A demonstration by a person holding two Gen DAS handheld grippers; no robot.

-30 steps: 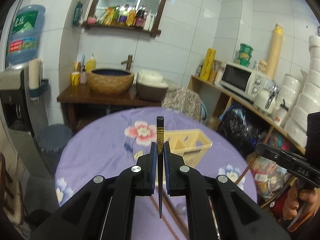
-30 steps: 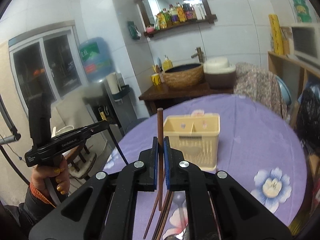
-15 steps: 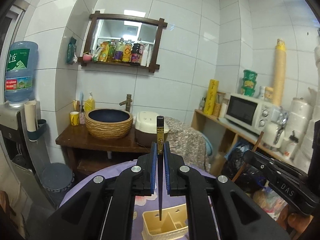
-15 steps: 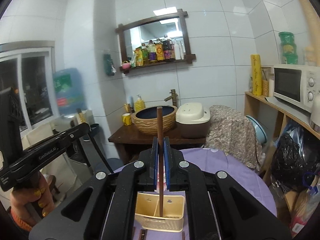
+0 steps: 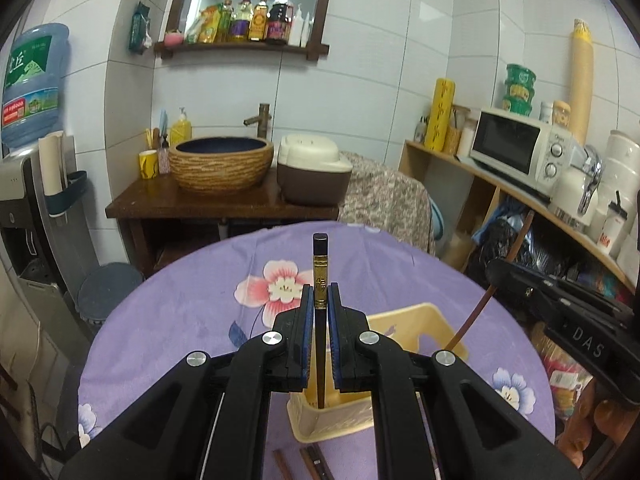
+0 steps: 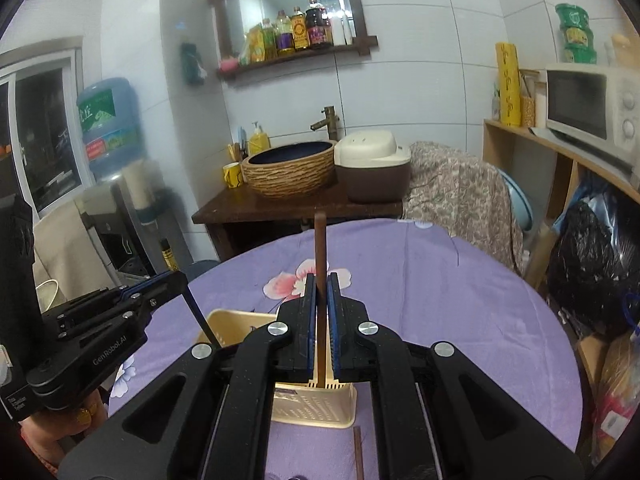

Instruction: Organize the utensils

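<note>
Your left gripper (image 5: 319, 300) is pinching a black chopstick (image 5: 319, 272) with a gold band. The stick stands nearly straight up between the blue pads. Its thin end points down into the yellow basket (image 5: 404, 322), at the basket's near side. You cannot tell if the tip touches the bottom.

Your right gripper (image 6: 321, 292) is pinching a brown chopstick (image 6: 320, 248). This stick stands up too. Its low end hangs over the yellow basket (image 6: 236, 320), just behind the basket's near wall.

The basket sits on the round table with the purple flower cloth (image 5: 180, 320). In the left view your right gripper (image 5: 560, 308) shows to the right of the basket, with its brown chopstick (image 5: 480, 308) slanting down to the basket's right rim. In the right view your left gripper (image 6: 104, 320) shows to the left of the basket, with its black chopstick (image 6: 198, 314) slanting down inside the basket's left part.

More brown sticks (image 5: 316, 460) lie flat on the cloth, just in front of the basket. One brown stick (image 6: 359, 452) shows there in the right view too.
</note>
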